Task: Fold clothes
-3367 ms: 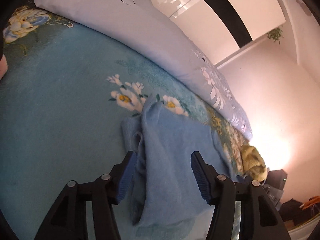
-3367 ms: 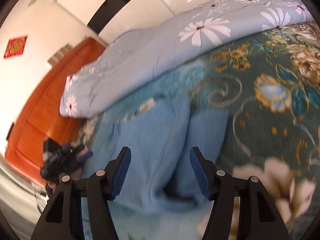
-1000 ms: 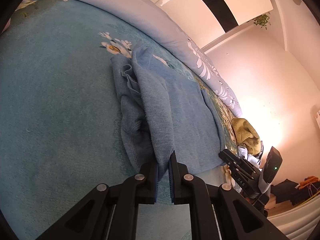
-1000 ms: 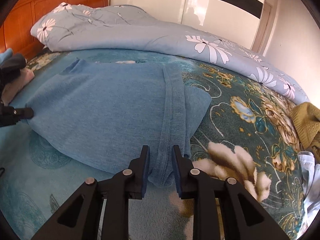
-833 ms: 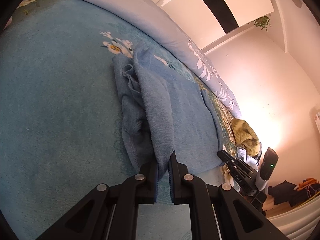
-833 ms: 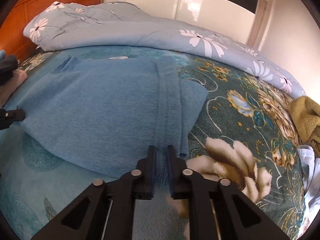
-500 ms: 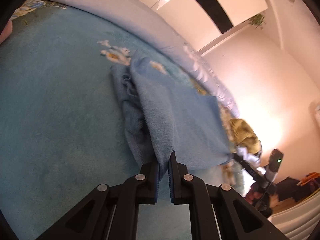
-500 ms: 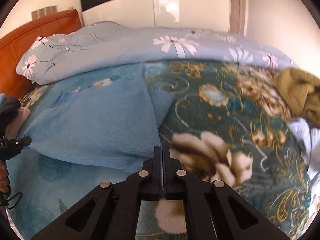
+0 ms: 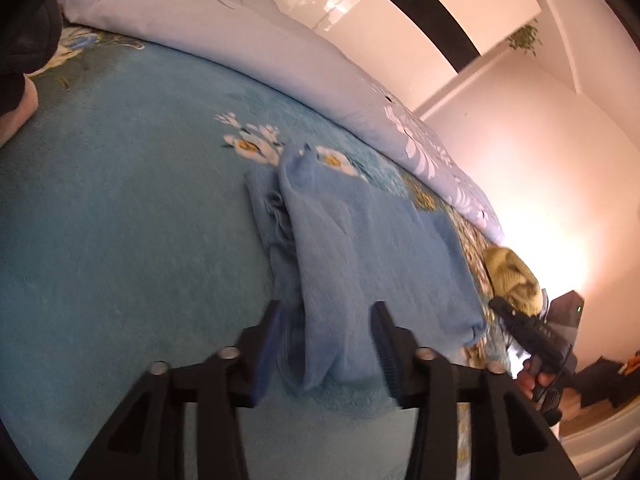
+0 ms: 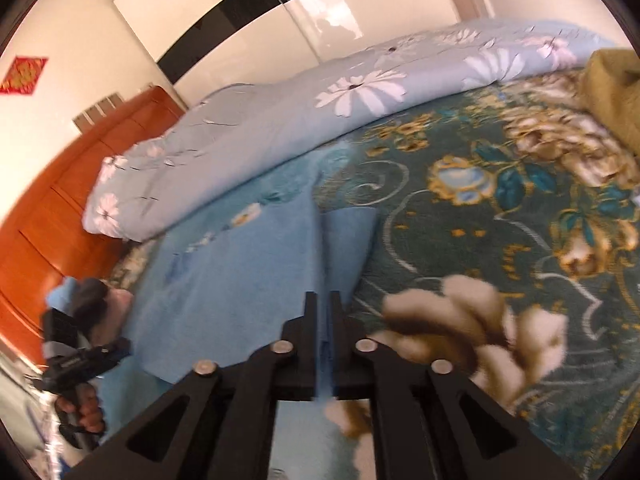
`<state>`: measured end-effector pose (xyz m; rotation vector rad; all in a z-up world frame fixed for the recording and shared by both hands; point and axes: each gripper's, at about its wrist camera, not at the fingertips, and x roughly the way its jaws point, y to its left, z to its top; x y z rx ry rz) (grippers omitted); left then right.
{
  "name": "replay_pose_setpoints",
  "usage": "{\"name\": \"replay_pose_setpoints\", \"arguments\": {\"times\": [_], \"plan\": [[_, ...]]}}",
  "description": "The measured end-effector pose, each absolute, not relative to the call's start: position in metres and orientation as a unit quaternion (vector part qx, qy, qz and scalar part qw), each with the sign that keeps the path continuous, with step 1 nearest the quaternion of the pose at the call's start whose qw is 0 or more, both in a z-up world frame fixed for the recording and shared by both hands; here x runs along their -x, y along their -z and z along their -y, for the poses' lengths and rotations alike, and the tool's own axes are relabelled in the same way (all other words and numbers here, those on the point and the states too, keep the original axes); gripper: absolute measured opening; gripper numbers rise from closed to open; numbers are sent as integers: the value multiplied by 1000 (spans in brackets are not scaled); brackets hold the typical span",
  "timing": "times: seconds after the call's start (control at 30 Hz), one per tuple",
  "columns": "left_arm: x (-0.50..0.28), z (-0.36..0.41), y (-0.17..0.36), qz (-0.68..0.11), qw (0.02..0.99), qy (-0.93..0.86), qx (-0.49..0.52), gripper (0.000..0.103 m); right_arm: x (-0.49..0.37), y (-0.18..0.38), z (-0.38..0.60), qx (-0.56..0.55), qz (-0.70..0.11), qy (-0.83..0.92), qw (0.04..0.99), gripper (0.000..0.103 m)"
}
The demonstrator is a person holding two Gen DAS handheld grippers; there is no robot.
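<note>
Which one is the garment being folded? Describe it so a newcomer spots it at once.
Start at the long pale floral duvet rolled along the far side of the bed. Just in front of it, on the teal flowered blanket, lies the light blue garment, pinched at its near edge by the right gripper. It is plain and unpatterned, unlike the mustard-yellow garment bunched farther off.

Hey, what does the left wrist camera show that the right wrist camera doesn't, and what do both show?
Only the left wrist view shows the left hand-held gripper open around the bunched near edge of the blue garment, and a small plant high on the wall.

Only the right wrist view shows the right hand-held gripper shut on the garment's edge, the orange headboard and a red wall decoration.

Both show the garment, the floral duvet and a yellow-green cloth.
</note>
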<state>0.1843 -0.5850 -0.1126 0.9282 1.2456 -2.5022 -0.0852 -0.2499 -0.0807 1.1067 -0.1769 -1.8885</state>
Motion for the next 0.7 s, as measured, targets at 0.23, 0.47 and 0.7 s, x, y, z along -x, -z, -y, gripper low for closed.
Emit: {"name": "replay_pose_setpoints", "arguments": {"times": [0.23, 0.47, 0.7], "plan": [[-135, 619, 135, -470, 121, 800, -354, 73, 122, 110, 285, -514, 108, 718, 457, 70], [-108, 617, 145, -440, 98, 806, -383, 71, 144, 135, 302, -540, 160, 666, 490, 70], [-109, 617, 150, -459, 95, 800, -373, 35, 146, 139, 317, -542, 159, 649, 510, 38]]}}
